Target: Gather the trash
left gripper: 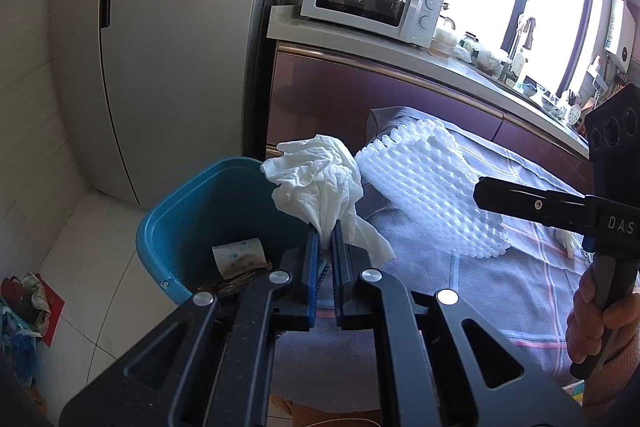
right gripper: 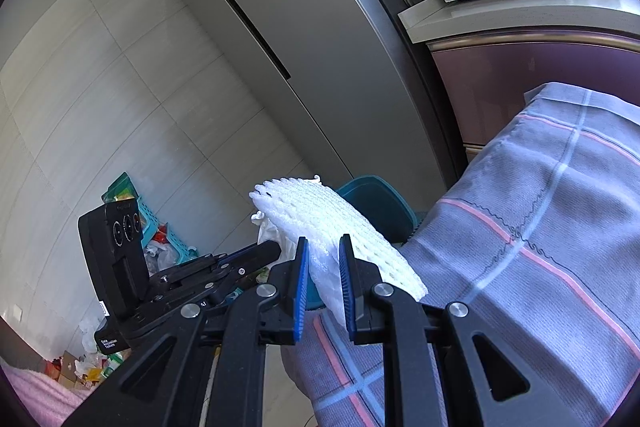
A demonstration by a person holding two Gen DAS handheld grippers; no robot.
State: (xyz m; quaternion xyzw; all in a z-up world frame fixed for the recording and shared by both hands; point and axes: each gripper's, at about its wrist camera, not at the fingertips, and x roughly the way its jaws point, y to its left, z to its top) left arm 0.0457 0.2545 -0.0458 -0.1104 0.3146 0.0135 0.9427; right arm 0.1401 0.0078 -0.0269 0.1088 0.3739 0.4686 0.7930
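Kitchen, checked-cloth bench (right gripper: 540, 227). Left gripper (left gripper: 325, 235): clamped on crumpled tissue (left gripper: 320, 179), held at rim of blue bin (left gripper: 188, 215). Right gripper (right gripper: 324, 251): narrow, pinching white foam net (right gripper: 340, 227) over bench edge. Advice: carry tissue fully above bin mouth before opening; foam net follows.

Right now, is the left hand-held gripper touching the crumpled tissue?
Touching. The left wrist view shows the left hand-held gripper with its blue fingers pinched on the tissue, held beside the blue bin.
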